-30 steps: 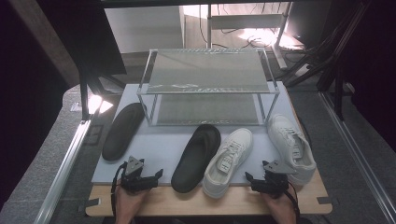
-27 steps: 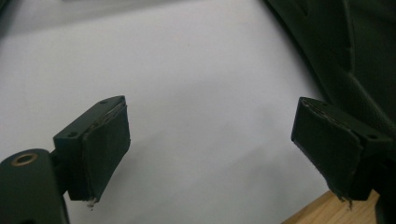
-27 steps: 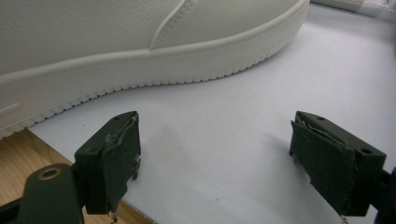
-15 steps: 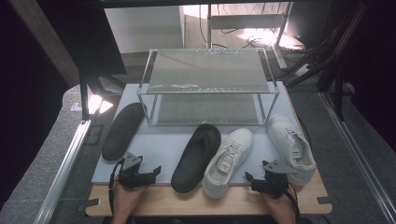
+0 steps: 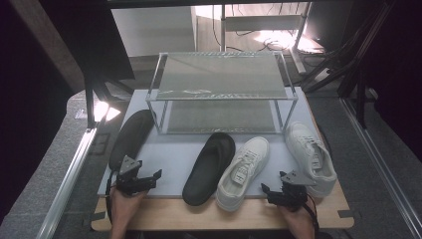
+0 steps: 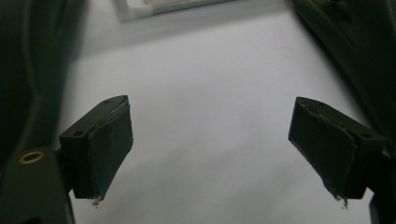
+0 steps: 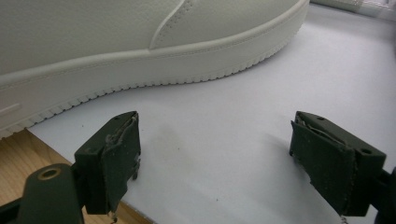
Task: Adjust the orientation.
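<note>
Two grippers hover with jaws apart and empty; the left gripper [image 5: 133,180] sits just beside the black sandal [image 5: 130,138], the right gripper [image 5: 287,193] beside a white sneaker [image 7: 140,42]; a shallow bite could make either shoe slip and drop.

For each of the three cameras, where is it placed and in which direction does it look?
High view: above the person's side, looking forward and down at the mat, shoes and rack; both hands with the left gripper and right gripper show.
Left gripper view: rides on the left gripper, looking along its open jaws at the mat.
Right gripper view: rides on the right gripper, jaws open, facing a white sneaker.
Shared: the sneaker and mat also show from above.
</note>
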A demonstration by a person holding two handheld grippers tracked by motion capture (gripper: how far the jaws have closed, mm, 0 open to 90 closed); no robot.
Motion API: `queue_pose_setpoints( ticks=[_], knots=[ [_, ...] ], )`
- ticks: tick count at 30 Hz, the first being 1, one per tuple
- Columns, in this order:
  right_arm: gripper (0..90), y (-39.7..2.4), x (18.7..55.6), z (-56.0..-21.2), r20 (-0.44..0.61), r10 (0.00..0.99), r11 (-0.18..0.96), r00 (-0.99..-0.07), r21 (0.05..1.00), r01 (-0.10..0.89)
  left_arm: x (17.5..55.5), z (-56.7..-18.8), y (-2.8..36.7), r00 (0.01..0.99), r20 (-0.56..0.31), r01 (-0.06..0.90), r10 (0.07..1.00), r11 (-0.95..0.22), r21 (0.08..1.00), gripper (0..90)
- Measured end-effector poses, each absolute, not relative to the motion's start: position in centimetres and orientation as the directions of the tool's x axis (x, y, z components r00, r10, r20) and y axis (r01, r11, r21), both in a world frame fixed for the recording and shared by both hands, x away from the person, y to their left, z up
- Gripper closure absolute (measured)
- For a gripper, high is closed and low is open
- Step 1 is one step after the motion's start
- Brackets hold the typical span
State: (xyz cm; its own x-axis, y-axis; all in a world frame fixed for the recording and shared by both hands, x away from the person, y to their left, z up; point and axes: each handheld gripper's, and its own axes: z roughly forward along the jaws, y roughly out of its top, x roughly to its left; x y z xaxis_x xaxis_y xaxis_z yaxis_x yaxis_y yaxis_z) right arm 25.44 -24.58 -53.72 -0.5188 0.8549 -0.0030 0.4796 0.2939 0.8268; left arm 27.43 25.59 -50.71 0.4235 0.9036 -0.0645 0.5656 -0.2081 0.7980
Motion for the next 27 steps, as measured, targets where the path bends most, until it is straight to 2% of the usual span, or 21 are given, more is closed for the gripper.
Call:
queue_pose_setpoints(
  ticks=[19, 27],
  knots=[
    [16.4, -24.6, 25.4, -53.7, -0.002, 0.855, 0.293, -0.519, 0.827, 0.48, 30.3, -49.6, 29.0, 0.389, -0.068, 0.587, 0.919, -0.19, 0.787, 21.9],
    [16.4, -24.6, 25.4, -53.7, -0.001, 0.855, 0.292, -0.519, 0.827, 0.481, 32.3, -49.0, 30.2, 0.384, -0.081, 0.592, 0.92, -0.178, 0.786, 29.3]
  ],
)
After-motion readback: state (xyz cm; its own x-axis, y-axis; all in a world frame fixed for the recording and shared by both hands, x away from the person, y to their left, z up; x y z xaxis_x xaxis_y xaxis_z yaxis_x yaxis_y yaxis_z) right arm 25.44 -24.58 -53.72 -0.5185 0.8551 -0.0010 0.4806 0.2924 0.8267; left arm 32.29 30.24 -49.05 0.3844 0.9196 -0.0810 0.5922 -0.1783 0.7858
